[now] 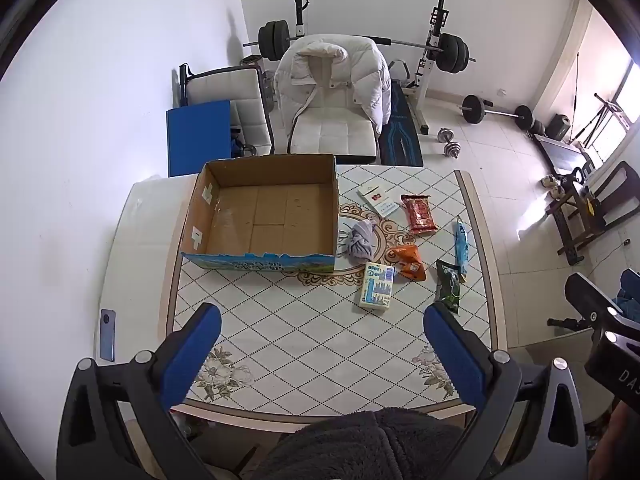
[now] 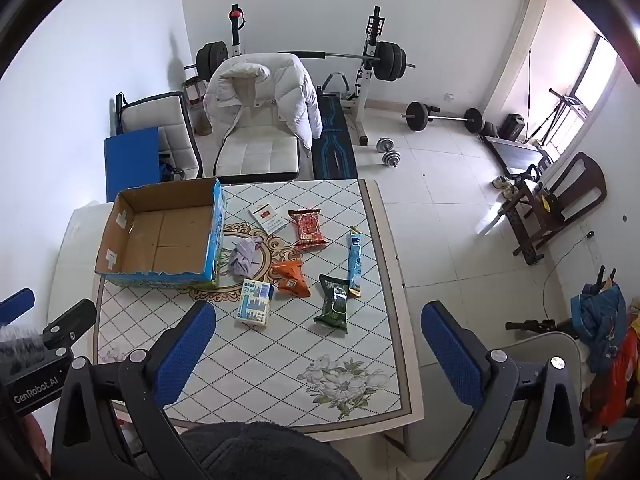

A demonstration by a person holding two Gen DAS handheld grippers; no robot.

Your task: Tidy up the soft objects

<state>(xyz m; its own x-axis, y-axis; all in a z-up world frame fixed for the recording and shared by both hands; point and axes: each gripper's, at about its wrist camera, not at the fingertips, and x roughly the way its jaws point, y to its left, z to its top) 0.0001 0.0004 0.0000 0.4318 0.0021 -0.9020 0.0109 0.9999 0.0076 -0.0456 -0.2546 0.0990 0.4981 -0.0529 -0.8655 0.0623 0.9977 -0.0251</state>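
Note:
An empty open cardboard box (image 1: pixel 260 216) (image 2: pixel 160 236) stands on the left of the patterned table (image 1: pixel 304 332) (image 2: pixel 296 344). Right of it lie a crumpled grey cloth (image 1: pixel 361 241) (image 2: pixel 245 258), a white tissue pack (image 1: pixel 376 286) (image 2: pixel 256 304), an orange packet (image 1: pixel 408 262) (image 2: pixel 291 278), a red snack packet (image 1: pixel 419 214) (image 2: pixel 309 229), a dark green packet (image 1: pixel 449 285) (image 2: pixel 334 303), a blue tube packet (image 1: pixel 461 246) (image 2: pixel 354 260) and a white card box (image 1: pixel 378 199) (image 2: pixel 267 218). My left gripper (image 1: pixel 322 344) is open and empty above the table's near side. My right gripper (image 2: pixel 318 344) is open and empty above the near right side.
A white padded chair (image 1: pixel 332 96) (image 2: pixel 260 120) with a jacket stands behind the table. A weight bench and barbells (image 1: pixel 424 60) (image 2: pixel 376 64) are beyond it. A phone (image 1: pixel 107 334) lies on a white surface at the left. A dark wooden chair (image 2: pixel 560 208) stands right.

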